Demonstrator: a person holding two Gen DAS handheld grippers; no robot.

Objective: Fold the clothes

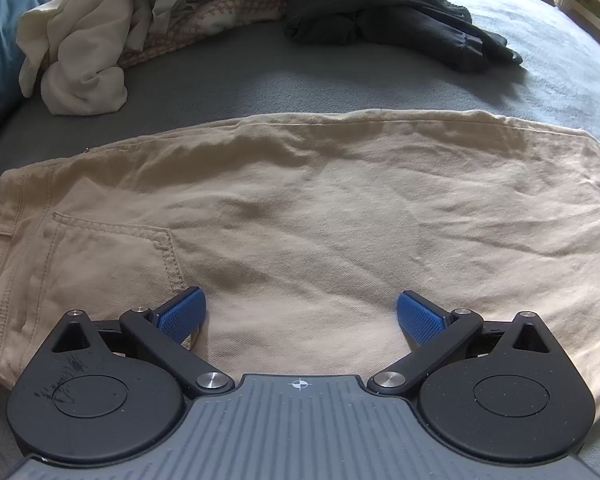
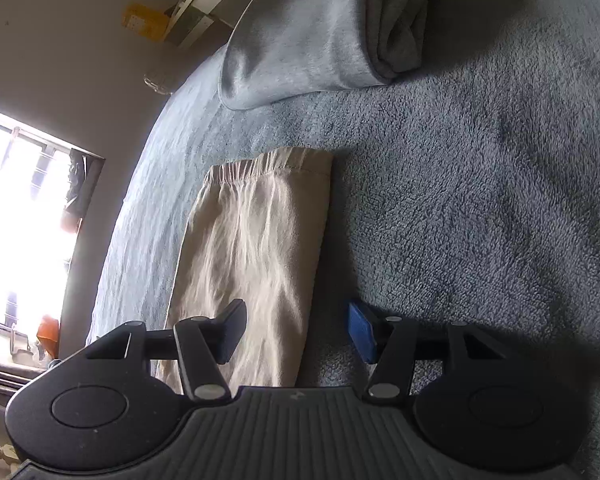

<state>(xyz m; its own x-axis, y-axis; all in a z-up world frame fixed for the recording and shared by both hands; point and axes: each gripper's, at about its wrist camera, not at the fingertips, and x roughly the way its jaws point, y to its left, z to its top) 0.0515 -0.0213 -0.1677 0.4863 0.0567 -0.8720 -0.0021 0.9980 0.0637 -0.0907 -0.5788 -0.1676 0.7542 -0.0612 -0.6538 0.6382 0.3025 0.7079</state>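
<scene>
No text, label or number can be read.

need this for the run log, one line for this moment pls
step: fold clothes | item: beige trousers flat on grey blanket | left gripper open | right gripper open | held: nothing

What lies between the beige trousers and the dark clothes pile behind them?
Only bare grey blanket separates the beige trousers from the dark clothes pile, as the left wrist view shows.

Trousers (image 1: 320, 216) flat on blanket (image 1: 260, 80); clothes pile (image 1: 140, 20) behind them.
</scene>
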